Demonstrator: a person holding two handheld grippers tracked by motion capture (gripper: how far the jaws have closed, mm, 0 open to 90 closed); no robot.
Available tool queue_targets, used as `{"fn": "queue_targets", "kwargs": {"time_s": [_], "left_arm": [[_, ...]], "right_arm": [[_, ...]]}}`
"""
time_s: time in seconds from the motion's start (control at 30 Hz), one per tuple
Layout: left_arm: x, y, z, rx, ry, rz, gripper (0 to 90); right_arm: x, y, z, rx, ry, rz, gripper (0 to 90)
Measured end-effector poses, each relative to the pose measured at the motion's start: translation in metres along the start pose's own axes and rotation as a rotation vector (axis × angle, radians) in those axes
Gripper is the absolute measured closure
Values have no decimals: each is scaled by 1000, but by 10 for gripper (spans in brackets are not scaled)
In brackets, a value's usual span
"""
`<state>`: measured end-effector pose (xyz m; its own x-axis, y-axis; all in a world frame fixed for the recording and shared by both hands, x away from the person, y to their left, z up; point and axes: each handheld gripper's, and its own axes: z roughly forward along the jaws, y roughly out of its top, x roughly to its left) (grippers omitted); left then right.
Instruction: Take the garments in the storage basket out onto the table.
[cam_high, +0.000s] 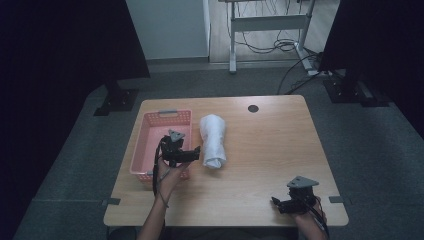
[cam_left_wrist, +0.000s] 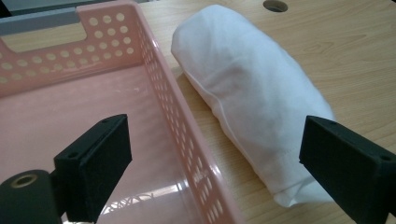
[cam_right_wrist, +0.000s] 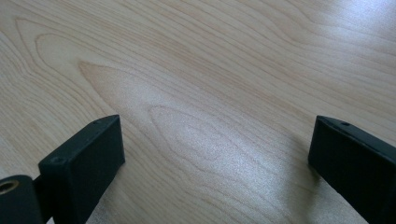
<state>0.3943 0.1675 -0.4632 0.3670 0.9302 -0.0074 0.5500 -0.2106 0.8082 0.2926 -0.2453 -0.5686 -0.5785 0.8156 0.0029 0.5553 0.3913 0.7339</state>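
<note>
- Left gripper: fingers spread wide, nothing between them, straddling the right wall of the pink basket.
- Rolled white towel lies on the tabletop just beside that wall.
- Risk: on closing, one finger catches the wall and drags the basket.
- Risk: an end-only pinch could unroll the towel.
- Right gripper: fingers apart, idle over bare tabletop.

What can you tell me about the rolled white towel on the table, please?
The white towel is a soft cloth rolled into a plump, creased bundle. It lies flat on the wooden table, lengthwise away from the person, just beside the pink basket, outside it. Whether it touches the basket wall I cannot tell. The open left gripper hovers at its near end, not gripping it.
</note>
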Motion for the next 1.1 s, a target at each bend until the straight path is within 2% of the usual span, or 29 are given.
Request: {"fn": "queue_targets", "kwargs": {"time_s": [0.57, 1.1], "left_arm": [[10, -10, -14, -24, 5, -3, 87], [27, -24, -31, -42, 24, -11, 85]], "right_arm": [[0, 0, 0, 0, 0, 1, 34], [0, 0, 0, 1, 0, 1, 34]]}}
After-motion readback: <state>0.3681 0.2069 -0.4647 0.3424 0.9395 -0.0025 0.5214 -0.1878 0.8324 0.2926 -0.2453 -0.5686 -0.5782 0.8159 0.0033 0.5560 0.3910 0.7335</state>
